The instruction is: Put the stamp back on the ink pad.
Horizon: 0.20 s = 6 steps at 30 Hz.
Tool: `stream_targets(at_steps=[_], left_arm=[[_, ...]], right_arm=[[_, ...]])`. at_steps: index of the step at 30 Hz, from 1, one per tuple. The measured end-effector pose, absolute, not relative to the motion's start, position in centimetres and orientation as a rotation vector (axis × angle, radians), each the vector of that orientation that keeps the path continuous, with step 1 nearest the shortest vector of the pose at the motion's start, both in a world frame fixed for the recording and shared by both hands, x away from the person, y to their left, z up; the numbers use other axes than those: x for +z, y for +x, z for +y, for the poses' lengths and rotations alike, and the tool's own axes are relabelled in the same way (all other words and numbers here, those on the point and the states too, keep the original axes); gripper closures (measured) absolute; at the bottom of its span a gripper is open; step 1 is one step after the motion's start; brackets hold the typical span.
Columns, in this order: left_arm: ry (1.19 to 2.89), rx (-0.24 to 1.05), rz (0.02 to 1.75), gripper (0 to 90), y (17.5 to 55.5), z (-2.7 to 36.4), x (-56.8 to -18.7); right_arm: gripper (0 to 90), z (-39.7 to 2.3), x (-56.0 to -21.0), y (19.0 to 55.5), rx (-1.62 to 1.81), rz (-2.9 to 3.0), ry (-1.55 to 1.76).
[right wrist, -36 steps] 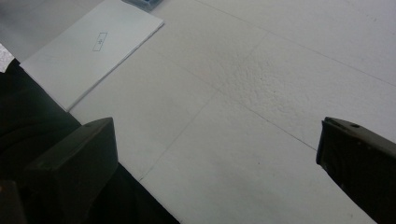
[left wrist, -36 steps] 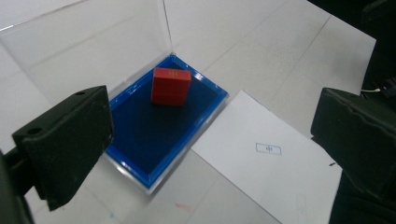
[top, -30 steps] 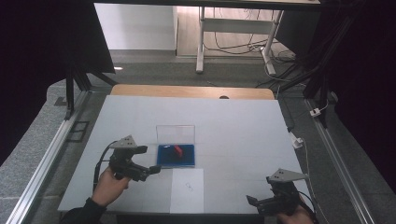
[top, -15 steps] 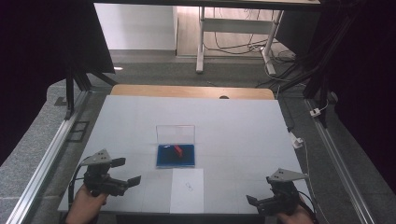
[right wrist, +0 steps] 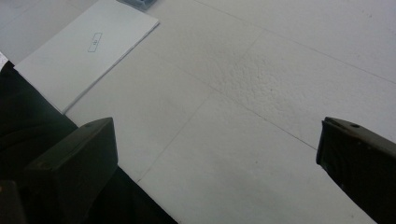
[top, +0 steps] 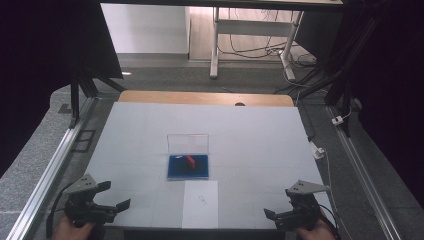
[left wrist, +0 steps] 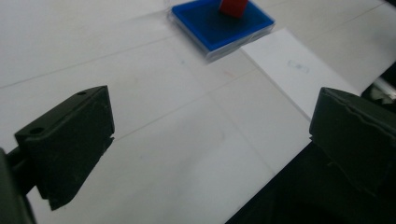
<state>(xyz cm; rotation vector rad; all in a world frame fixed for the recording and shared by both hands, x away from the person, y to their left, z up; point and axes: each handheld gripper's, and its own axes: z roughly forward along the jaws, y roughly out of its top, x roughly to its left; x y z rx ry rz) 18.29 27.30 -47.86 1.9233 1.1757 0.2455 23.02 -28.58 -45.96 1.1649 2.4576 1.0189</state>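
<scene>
Since one second earlier, the left gripper (top: 111,202) has withdrawn from beside the clear box (top: 188,159) to the near left corner of the white surface (top: 250,135); the right gripper (top: 280,216) remains at the near right corner. Left gripper fingers (left wrist: 70,140) are spread wide with nothing between them; right gripper fingers (right wrist: 74,163) are likewise spread wide and empty. Both grippers sit well apart from the box. The box stands near the centre of the surface, its transparent lid (top: 187,143) raised upright at the far edge. Its base holds a blue insert (top: 180,167), and a small red object (top: 191,160) rests on that insert, seen in the left gripper view as a red block (left wrist: 233,6) on the blue pad. A white sheet of paper (top: 200,204) lies flat just in front of the box, at the near edge of the surface, between the two grippers.
</scene>
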Motion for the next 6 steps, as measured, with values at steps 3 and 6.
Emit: stream_targets(at_steps=[3, 6], left_arm=[[1.923, 0.240, 1.187, 0.7, 18.28, 27.36, -47.91], [1.922, 0.237, 1.190, 0.8, 18.38, 27.27, -47.90]], right_arm=[[0.0, -28.56, -45.98, 23.05, 1.016, 2.459, 1.165], [0.0, -28.52, -46.01, 23.03, 1.011, 2.462, 1.162]])
